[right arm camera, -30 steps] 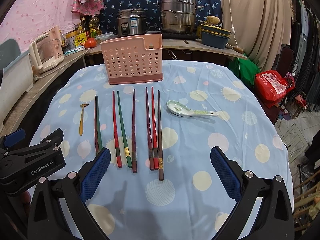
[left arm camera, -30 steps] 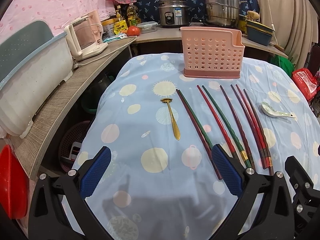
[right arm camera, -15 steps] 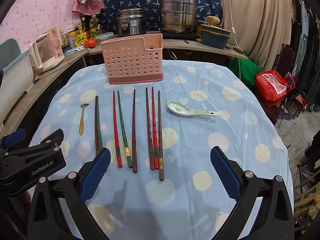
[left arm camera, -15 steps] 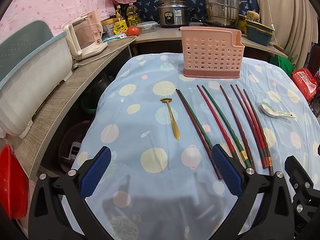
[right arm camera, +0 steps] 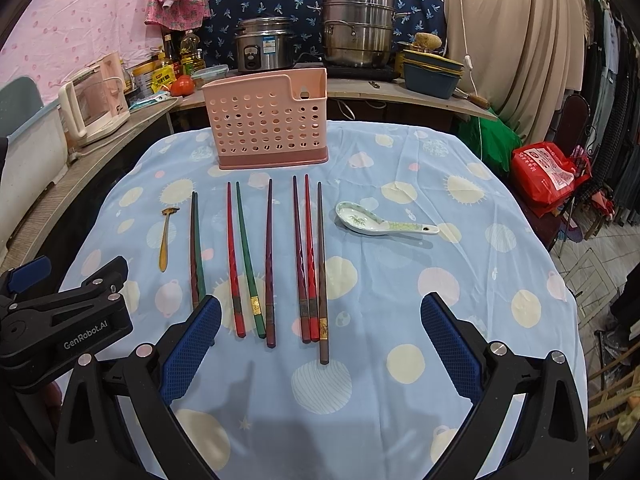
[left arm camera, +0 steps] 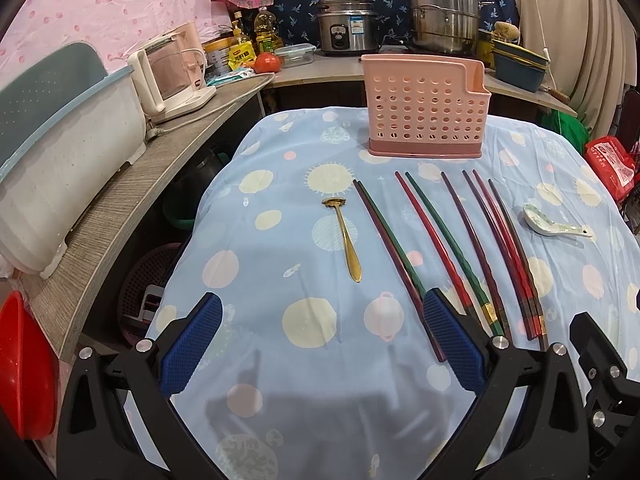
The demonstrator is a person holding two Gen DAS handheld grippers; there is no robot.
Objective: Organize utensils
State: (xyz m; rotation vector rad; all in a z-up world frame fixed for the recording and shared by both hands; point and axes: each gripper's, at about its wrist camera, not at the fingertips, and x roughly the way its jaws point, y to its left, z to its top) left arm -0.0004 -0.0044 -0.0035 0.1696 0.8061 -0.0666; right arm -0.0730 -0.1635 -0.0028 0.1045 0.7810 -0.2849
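Observation:
A pink perforated utensil holder (left arm camera: 424,112) (right arm camera: 270,124) stands upright at the far side of the table. In front of it lie several red, green and maroon chopsticks (left arm camera: 452,248) (right arm camera: 270,260) in a row. A small gold spoon (left arm camera: 347,240) (right arm camera: 165,240) lies to their left, and a white ceramic soup spoon (left arm camera: 550,224) (right arm camera: 378,222) to their right. My left gripper (left arm camera: 318,344) is open above the near table edge, with nothing between its fingers. My right gripper (right arm camera: 320,344) is open too, just short of the chopstick handles.
The table wears a light blue cloth with pale dots (right arm camera: 400,280). A wooden counter (left arm camera: 120,200) runs along the left with a white tub (left arm camera: 60,160) and a kettle (left arm camera: 172,76). Pots (right arm camera: 356,28) stand behind. A red bag (right arm camera: 550,172) sits at the right.

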